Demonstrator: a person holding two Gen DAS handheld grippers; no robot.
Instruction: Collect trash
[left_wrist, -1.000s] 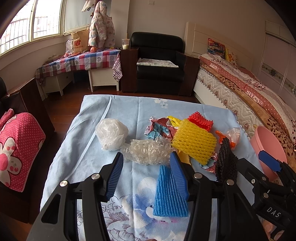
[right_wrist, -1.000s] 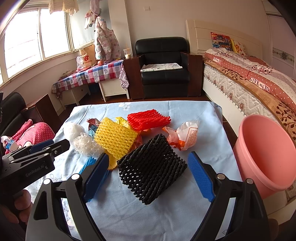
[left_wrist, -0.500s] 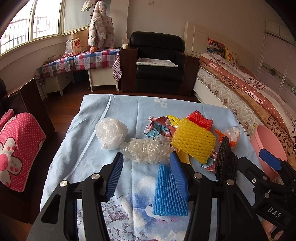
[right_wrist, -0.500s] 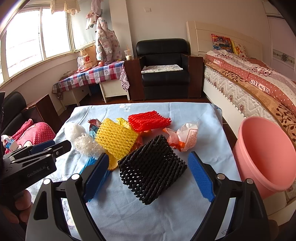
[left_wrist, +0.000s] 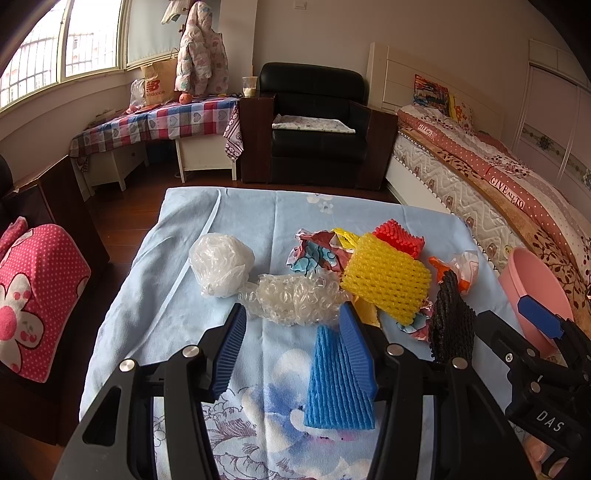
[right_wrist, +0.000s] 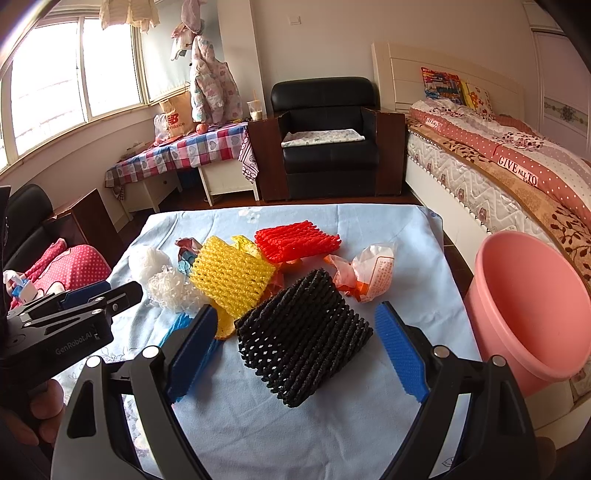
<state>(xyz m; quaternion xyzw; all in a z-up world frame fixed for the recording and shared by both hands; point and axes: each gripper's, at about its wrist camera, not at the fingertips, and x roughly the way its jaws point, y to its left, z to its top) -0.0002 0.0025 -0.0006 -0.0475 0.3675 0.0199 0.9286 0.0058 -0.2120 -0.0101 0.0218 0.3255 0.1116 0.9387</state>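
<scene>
Nothing has moved: your right gripper (right_wrist: 295, 343) hovers, fingers wide, around the black foam net (right_wrist: 304, 332), lying diagonally on the tabletop (right_wrist: 406, 236); your left gripper (left_wrist: 291, 347) likewise gapes.

A black mesh foam sleeve (right_wrist: 304, 334), a yellow mesh foam sleeve (right_wrist: 231, 275) and a red ribbed foam sleeve (right_wrist: 297, 240) lie on the pale blue floral cloth (right_wrist: 332, 424). A pink plastic bucket (right_wrist: 532, 314) stands beside a blue ribbed foam sleeve (left_wrist: 338, 384).
</scene>
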